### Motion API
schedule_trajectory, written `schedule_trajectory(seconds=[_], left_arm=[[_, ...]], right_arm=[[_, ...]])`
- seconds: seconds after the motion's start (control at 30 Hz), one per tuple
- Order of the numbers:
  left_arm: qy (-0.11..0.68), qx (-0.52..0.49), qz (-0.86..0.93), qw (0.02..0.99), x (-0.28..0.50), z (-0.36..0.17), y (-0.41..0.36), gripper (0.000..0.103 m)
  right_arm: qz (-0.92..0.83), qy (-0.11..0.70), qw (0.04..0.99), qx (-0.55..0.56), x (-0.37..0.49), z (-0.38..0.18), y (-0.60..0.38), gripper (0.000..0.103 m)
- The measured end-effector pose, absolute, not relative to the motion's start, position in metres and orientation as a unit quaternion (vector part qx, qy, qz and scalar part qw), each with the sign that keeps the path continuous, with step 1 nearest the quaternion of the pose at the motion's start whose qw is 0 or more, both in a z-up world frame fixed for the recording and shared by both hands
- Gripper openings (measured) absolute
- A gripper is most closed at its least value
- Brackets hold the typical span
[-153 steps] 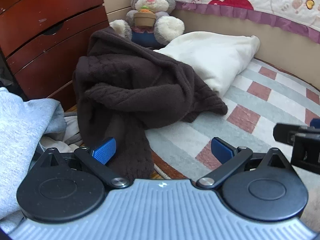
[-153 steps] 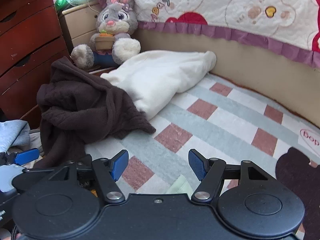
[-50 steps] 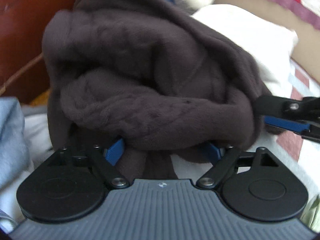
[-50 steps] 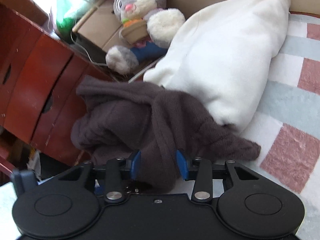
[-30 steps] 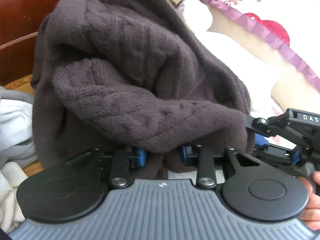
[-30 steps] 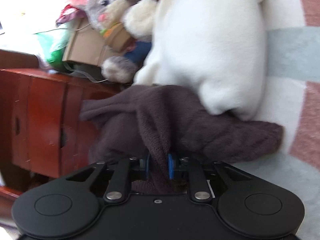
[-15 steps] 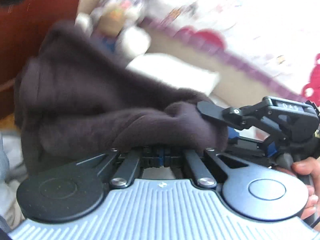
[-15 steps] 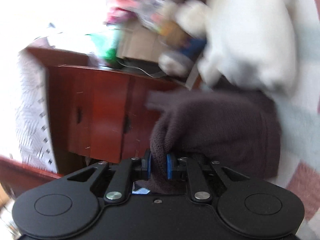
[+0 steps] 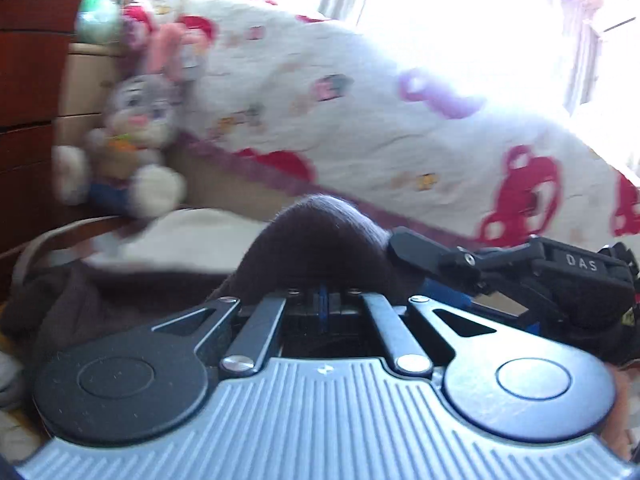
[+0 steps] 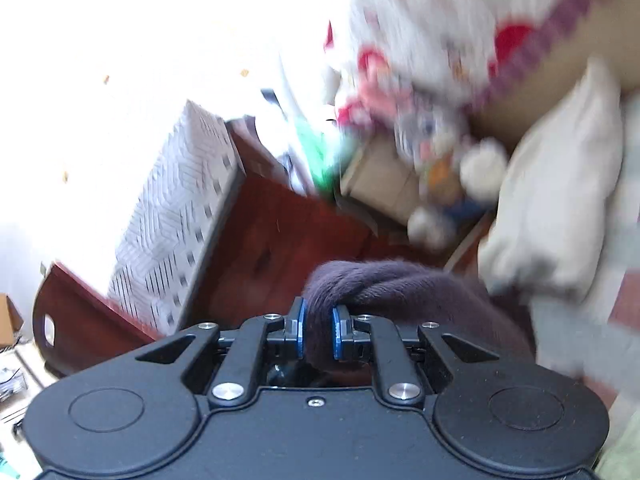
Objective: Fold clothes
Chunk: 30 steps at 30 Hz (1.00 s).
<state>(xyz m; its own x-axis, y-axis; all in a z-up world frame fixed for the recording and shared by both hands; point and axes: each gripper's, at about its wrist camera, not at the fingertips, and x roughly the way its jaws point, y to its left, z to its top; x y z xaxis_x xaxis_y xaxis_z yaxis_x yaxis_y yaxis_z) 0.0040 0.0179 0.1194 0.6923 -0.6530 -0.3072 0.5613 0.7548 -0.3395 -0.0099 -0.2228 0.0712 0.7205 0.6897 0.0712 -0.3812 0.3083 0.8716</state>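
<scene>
A dark brown knitted sweater [image 9: 320,236] bulges up over my left gripper [image 9: 322,303], which is shut on a fold of it. The rest of the garment trails down to the lower left. My right gripper [image 10: 318,330] is shut on another thick fold of the same sweater [image 10: 400,292], which drapes off to the right. In the left wrist view the right gripper [image 9: 520,276] sits close by on the right, touching the raised fold, with part of a hand under it.
A stuffed grey bunny [image 9: 132,144] sits at the back left beside a red-brown wooden dresser [image 10: 280,248]. A cream pillow [image 10: 560,200] lies on the bed, with a white printed quilt [image 9: 380,120] piled behind. Both views are motion-blurred.
Both grippers closed on the brown sweater about a second ago and have lifted it off the bed. The cameras now tilt upward toward the quilt, window and dresser.
</scene>
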Motion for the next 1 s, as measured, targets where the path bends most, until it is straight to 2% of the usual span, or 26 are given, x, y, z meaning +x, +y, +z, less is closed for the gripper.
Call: schedule_trajectory(seconds=[0.17, 0.4, 0.53, 0.6, 0.77, 0.8, 0.83, 0.9, 0.93, 1.0], left_arm=[[0.192, -0.103, -0.414, 0.884, 0.011, 0.166, -0.054, 0.0], [0.118, -0.059, -0.477, 0.869, -0.03, 0.245, -0.141, 0.0], [0.144, -0.086, -0.538, 0.826, -0.039, 0.244, -0.195, 0.001], [0.193, -0.055, -0.521, 0.83, -0.039, 0.21, -0.226, 0.001], [0.315, 0.052, -0.435, 0.842, -0.042, 0.115, -0.302, 0.007], [0.344, 0.054, -0.414, 0.841, -0.037, 0.095, -0.304, 0.014], [0.377, 0.046, -0.391, 0.839, -0.03, 0.076, -0.298, 0.019], [0.44, 0.038, -0.332, 0.834, -0.015, 0.045, -0.286, 0.047], [0.47, 0.035, -0.301, 0.829, -0.007, 0.03, -0.279, 0.051], [0.494, 0.027, -0.274, 0.825, 0.002, 0.009, -0.265, 0.053]], right_arm=[[0.298, 0.094, 0.822, 0.477, -0.037, 0.11, -0.284, 0.015], [0.249, 0.038, 0.875, 0.414, -0.082, 0.191, -0.373, 0.014], [0.145, 0.03, 0.922, 0.357, -0.119, 0.195, -0.42, 0.01], [0.065, 0.053, 0.941, 0.327, -0.135, 0.174, -0.438, 0.01], [-0.069, 0.144, 0.913, 0.375, -0.178, 0.065, -0.474, 0.016], [-0.074, 0.16, 0.904, 0.389, -0.188, 0.041, -0.476, 0.019], [-0.079, 0.179, 0.895, 0.4, -0.197, 0.017, -0.476, 0.028], [-0.094, 0.212, 0.878, 0.42, -0.213, -0.026, -0.472, 0.045], [-0.102, 0.226, 0.867, 0.433, -0.219, -0.046, -0.472, 0.046], [-0.106, 0.26, 0.844, 0.456, -0.223, -0.079, -0.473, 0.046]])
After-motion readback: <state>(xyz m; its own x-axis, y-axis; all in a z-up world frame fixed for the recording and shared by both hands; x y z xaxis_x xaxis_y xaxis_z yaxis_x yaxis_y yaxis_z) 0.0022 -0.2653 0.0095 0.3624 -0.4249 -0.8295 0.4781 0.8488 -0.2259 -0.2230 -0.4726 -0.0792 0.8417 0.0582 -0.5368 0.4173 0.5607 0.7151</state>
